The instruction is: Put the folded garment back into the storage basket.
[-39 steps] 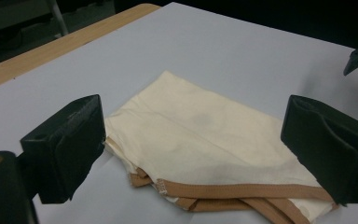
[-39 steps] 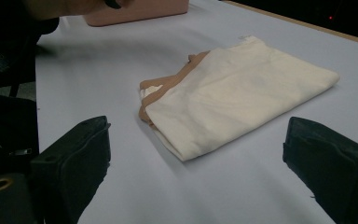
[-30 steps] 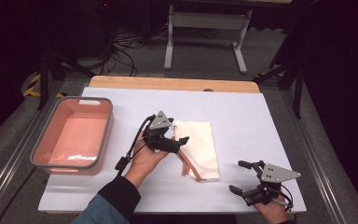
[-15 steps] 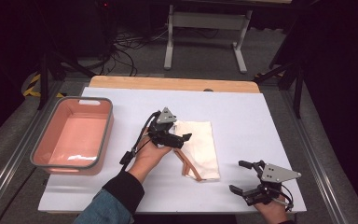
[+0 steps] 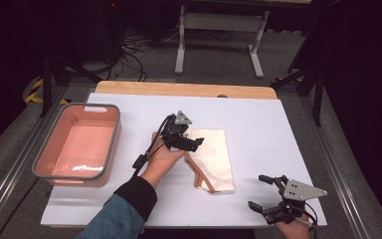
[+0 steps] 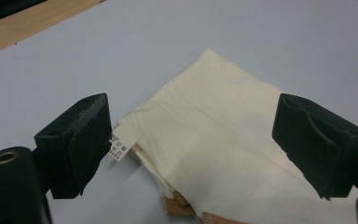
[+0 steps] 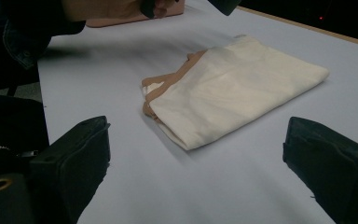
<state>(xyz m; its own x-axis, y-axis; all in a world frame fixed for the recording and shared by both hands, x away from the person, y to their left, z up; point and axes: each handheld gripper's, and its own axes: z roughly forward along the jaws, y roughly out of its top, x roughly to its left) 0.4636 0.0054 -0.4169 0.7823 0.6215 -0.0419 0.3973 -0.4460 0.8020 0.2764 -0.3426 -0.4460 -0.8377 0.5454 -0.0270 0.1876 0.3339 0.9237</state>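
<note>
A folded cream cloth bag with tan straps (image 5: 214,158) lies flat in the middle of the white table (image 5: 258,119). My left gripper (image 5: 191,144) hovers at the cloth's left edge, open, its jaws straddling the cloth's corner (image 6: 200,140) where a small white label (image 6: 120,147) sticks out. My right gripper (image 5: 268,195) rests open near the table's front right corner, apart from the cloth. In the right gripper view, the cloth (image 7: 233,88) lies ahead with its tan straps (image 7: 168,84) at the near left edge, nothing between the jaws.
A pink bin with a grey rim (image 5: 77,144) stands at the table's left, showing nothing inside. A wooden strip (image 5: 179,89) runs along the far edge. Beyond the table stand a metal frame (image 5: 219,30) and cables on the floor.
My left gripper has moved a little to the right and forward over the cloth's left edge. The right gripper has stayed still.
</note>
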